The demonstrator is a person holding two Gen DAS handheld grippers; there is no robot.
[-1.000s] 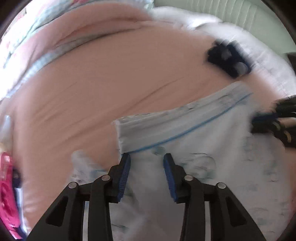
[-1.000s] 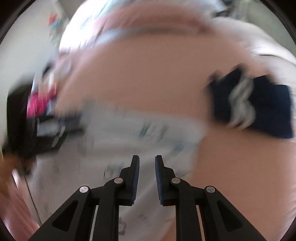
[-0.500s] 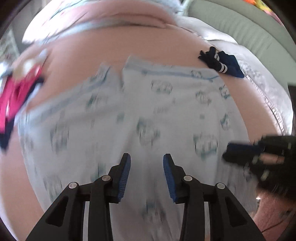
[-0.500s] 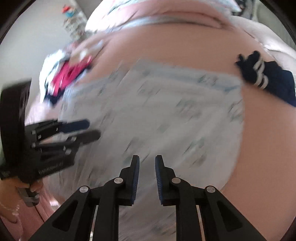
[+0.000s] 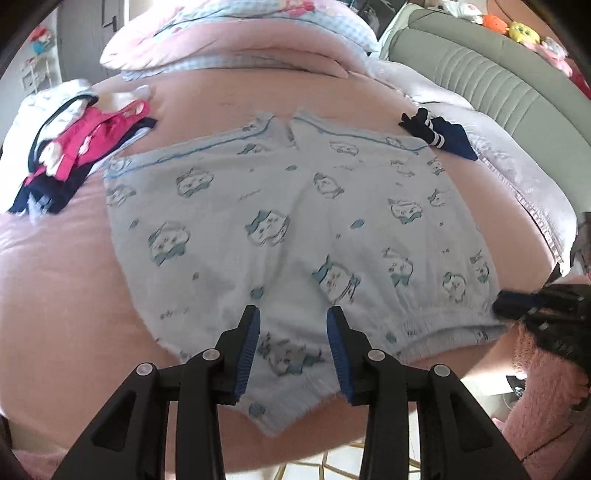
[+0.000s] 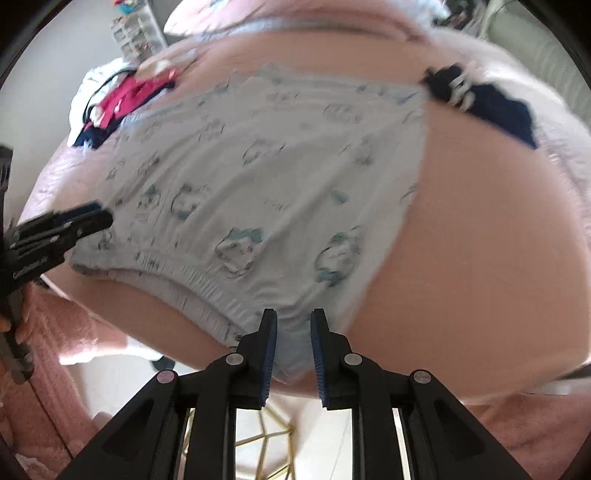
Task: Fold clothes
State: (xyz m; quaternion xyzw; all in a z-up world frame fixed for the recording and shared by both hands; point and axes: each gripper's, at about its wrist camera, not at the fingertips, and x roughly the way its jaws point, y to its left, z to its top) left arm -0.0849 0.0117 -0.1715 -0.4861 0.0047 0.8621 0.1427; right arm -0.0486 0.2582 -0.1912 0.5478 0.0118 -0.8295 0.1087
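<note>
Light blue shorts with a cartoon print (image 5: 295,229) lie spread flat on the pink bed (image 5: 66,280), waistband toward me, leg hems far. My left gripper (image 5: 293,325) is open over the left corner of the waistband, cloth showing between its fingers. My right gripper (image 6: 293,325) is open with a narrow gap over the right waistband corner of the shorts (image 6: 258,192), at the bed's near edge. The right gripper also shows at the right edge of the left wrist view (image 5: 517,302); the left gripper shows at the left of the right wrist view (image 6: 85,221).
A pile of pink, navy and white clothes (image 5: 70,147) lies at the far left of the bed. A navy striped garment (image 5: 439,134) lies far right. Pillows (image 5: 258,26) sit at the head. A grey-green upholstered headboard (image 5: 498,81) runs along the right. A pink fluffy rug (image 5: 546,406) lies below.
The shorts went from bunched and close to spread flat on the bed. Both grippers pulled back to the waistband at the near edge, and the motion blur has settled.
</note>
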